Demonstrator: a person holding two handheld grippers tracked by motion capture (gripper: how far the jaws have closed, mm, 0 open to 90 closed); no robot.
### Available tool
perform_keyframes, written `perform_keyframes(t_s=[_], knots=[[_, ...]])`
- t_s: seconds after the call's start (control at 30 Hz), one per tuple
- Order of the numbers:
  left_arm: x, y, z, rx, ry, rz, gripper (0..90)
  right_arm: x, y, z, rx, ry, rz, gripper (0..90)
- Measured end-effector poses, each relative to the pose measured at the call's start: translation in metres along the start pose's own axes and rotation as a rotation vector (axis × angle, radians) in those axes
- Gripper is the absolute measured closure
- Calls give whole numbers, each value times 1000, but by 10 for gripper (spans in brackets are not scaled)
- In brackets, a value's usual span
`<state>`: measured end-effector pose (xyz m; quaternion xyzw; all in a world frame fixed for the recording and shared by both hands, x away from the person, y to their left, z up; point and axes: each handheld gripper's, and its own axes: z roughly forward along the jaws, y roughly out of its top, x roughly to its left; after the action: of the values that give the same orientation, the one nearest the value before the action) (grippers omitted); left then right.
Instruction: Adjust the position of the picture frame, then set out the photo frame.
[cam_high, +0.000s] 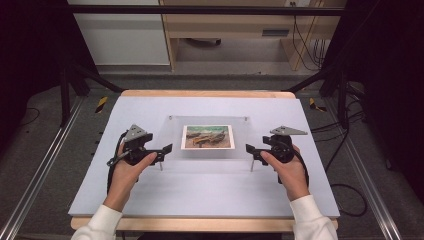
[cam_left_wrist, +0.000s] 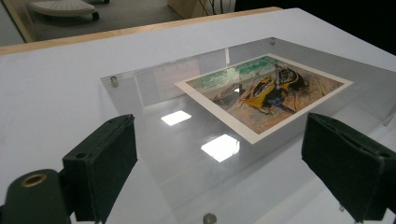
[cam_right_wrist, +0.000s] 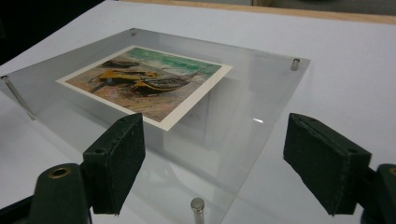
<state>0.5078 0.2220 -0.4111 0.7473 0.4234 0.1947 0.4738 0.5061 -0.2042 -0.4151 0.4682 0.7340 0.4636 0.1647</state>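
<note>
A clear acrylic panel (cam_high: 210, 154) stands on slim metal legs (cam_high: 161, 165) at the middle of the table, with a boat picture (cam_high: 208, 136) mounted in it. My left gripper (cam_high: 167, 149) hovers at the panel's left front corner and my right gripper (cam_high: 248, 149) at its right front corner. Both are open, their pads touching nothing. From the left gripper (cam_left_wrist: 219, 172) I look across the panel (cam_left_wrist: 154, 140) to the picture (cam_left_wrist: 264, 93), with a corner pin (cam_left_wrist: 209, 218) below. The right gripper (cam_right_wrist: 215, 163) frames the panel (cam_right_wrist: 233, 116), picture (cam_right_wrist: 144, 84) and a pin (cam_right_wrist: 197, 205).
The panel rests on a pale grey board (cam_high: 200, 190) laid over a wooden table (cam_high: 200, 93). Black frame posts (cam_high: 65, 85) stand at the left, another (cam_high: 342, 85) at the right. Cables (cam_high: 345, 195) lie on the floor to the right.
</note>
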Motion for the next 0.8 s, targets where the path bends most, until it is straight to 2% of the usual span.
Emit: perform_keyframes(t_s=[0.07,0.13,0.27,0.37,0.4,0.43,0.47,0.6,0.8], knots=[[1,-1,3,7,6,-10,102,-3,-1,7,31,4,20,213],[4,-5,6,26,15,-28,106,-6,-3,9,31,7,25,223],[6,-15,8,46,17,-38,111,-10,-8,12,34,8,53,233],[8,-19,7,50,18,-49,111,-11,-10,12,32,14,69,234],[11,-22,7,44,19,-74,112,-10,-11,14,42,21,62,232],[11,-22,7,44,19,-74,113,-10,-11,14,42,21,62,232],[13,-26,8,46,9,-101,113,-9,-12,16,51,24,69,230],[12,-32,14,64,-7,-131,117,-9,-14,20,68,38,66,219],[5,-33,20,74,-35,-132,109,-9,-17,25,87,51,84,215]])
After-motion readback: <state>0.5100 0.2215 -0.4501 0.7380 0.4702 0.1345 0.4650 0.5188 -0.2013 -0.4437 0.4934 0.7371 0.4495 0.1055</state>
